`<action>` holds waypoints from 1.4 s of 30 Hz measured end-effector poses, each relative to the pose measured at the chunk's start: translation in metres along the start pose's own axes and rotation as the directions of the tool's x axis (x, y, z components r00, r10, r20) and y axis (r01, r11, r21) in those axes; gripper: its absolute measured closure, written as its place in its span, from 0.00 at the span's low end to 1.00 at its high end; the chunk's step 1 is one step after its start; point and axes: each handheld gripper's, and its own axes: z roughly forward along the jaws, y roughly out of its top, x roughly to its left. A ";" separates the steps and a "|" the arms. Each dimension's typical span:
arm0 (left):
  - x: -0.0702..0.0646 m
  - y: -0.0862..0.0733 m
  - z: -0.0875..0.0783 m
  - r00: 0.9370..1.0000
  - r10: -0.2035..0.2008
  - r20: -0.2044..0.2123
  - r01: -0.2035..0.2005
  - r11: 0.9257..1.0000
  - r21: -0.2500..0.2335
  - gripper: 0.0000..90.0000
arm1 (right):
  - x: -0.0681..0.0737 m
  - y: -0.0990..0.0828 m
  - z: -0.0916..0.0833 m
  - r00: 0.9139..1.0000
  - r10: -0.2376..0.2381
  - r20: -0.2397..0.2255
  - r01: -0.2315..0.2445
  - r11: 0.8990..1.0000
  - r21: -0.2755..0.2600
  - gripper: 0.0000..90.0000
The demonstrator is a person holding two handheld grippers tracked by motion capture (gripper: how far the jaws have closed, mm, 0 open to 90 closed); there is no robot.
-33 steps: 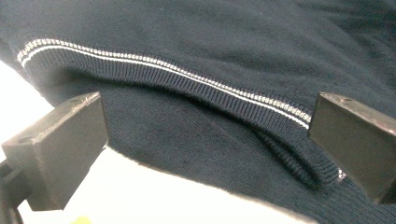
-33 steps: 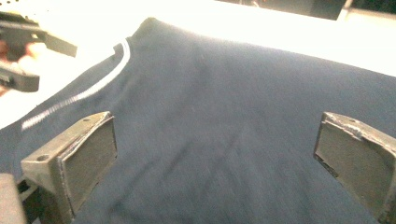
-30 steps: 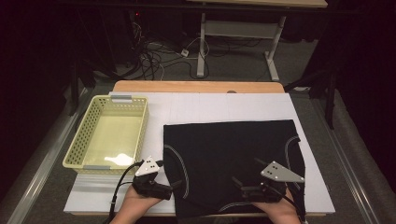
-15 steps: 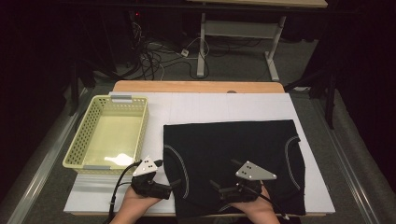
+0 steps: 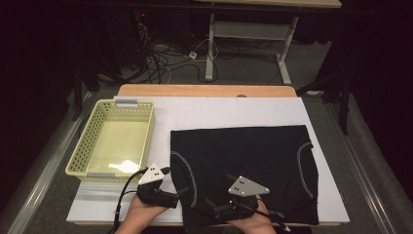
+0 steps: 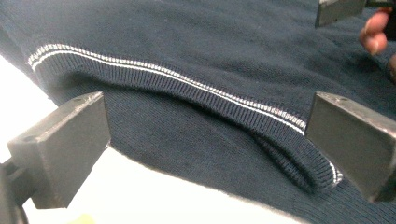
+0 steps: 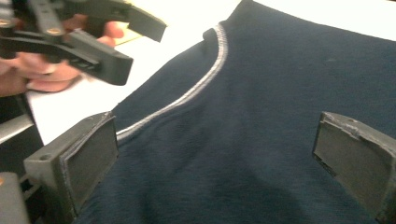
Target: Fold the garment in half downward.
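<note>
Worktop (image 5: 234, 114) lies bare along its far edge and right edge; a yellow basket (image 5: 113, 141) sits at its left edge. Both my hands come in low over the near edge. My left gripper (image 5: 181, 193) spreads its jaws at the dark garment's (image 5: 243, 161) striped left hem. My right gripper (image 5: 207, 204), jaws spread, hovers over the garment's near part.

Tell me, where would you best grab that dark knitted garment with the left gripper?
Probably at the ribbed, white-striped edge of the dark garment, coming in low from its left side. There the edge curls up off the white table cover, giving the open left gripper a raised fold to close on.
</note>
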 end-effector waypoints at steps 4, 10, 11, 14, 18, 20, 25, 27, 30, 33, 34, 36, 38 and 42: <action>0.000 0.000 0.000 1.000 0.001 0.001 -0.001 1.000 0.002 0.00 | 0.015 0.000 0.004 0.999 -0.034 -0.031 0.035 0.999 0.022 0.05; 0.001 0.000 0.000 1.000 -0.009 0.006 0.009 1.000 -0.004 0.00 | 0.041 0.003 0.011 0.992 -0.071 -0.107 0.077 0.996 0.052 0.21; 0.001 0.000 0.000 1.000 -0.010 0.006 0.010 1.000 -0.005 0.00 | 0.044 0.003 0.013 0.990 -0.073 -0.118 0.081 0.995 0.064 0.24; 0.001 0.000 0.000 1.000 -0.012 0.008 0.012 1.000 -0.006 0.00 | 0.053 0.001 0.020 0.989 -0.068 -0.130 0.081 0.992 0.101 0.30; 0.001 -0.001 -0.001 1.000 -0.014 0.004 0.014 1.000 -0.014 0.00 | 0.063 -0.001 0.032 0.989 -0.085 -0.118 0.103 0.983 0.154 0.27; 0.001 -0.001 -0.002 1.000 -0.016 -0.001 0.016 1.000 -0.018 0.00 | 0.066 -0.003 0.036 0.990 -0.094 -0.106 0.111 0.978 0.174 0.21; 0.001 -0.001 -0.002 1.000 -0.019 -0.002 0.019 1.000 -0.017 0.01 | 0.076 -0.001 0.043 0.987 -0.126 -0.101 0.145 0.968 0.206 0.13; 0.001 -0.001 -0.002 1.000 -0.017 -0.002 0.017 1.000 -0.017 0.01 | 0.079 -0.002 0.044 0.985 -0.152 -0.077 0.165 0.962 0.217 0.16; 0.001 -0.001 -0.002 1.000 -0.017 -0.002 0.017 1.000 -0.019 0.01 | 0.082 -0.003 0.044 0.981 -0.191 -0.043 0.195 0.955 0.223 0.22; 0.001 -0.001 -0.002 1.000 -0.018 -0.003 0.018 1.000 -0.018 0.02 | 0.084 -0.004 0.044 0.970 -0.240 -0.036 0.242 0.942 0.234 0.24; 0.001 -0.001 -0.001 1.000 -0.019 -0.003 0.019 1.000 -0.017 0.02 | 0.084 -0.004 0.044 0.969 -0.244 -0.038 0.246 0.940 0.235 0.25; 0.001 -0.001 -0.001 1.000 -0.021 -0.004 0.021 1.000 -0.014 0.02 | 0.083 -0.004 0.043 0.969 -0.242 -0.043 0.246 0.941 0.233 0.26; 0.001 -0.001 -0.001 1.000 -0.025 -0.004 0.024 1.000 -0.014 0.02 | 0.083 -0.004 0.042 0.968 -0.244 -0.049 0.249 0.939 0.236 0.28; 0.001 -0.001 -0.001 1.000 -0.026 -0.007 0.025 1.000 -0.013 0.02 | 0.081 -0.003 0.041 0.971 -0.234 -0.059 0.241 0.943 0.230 0.30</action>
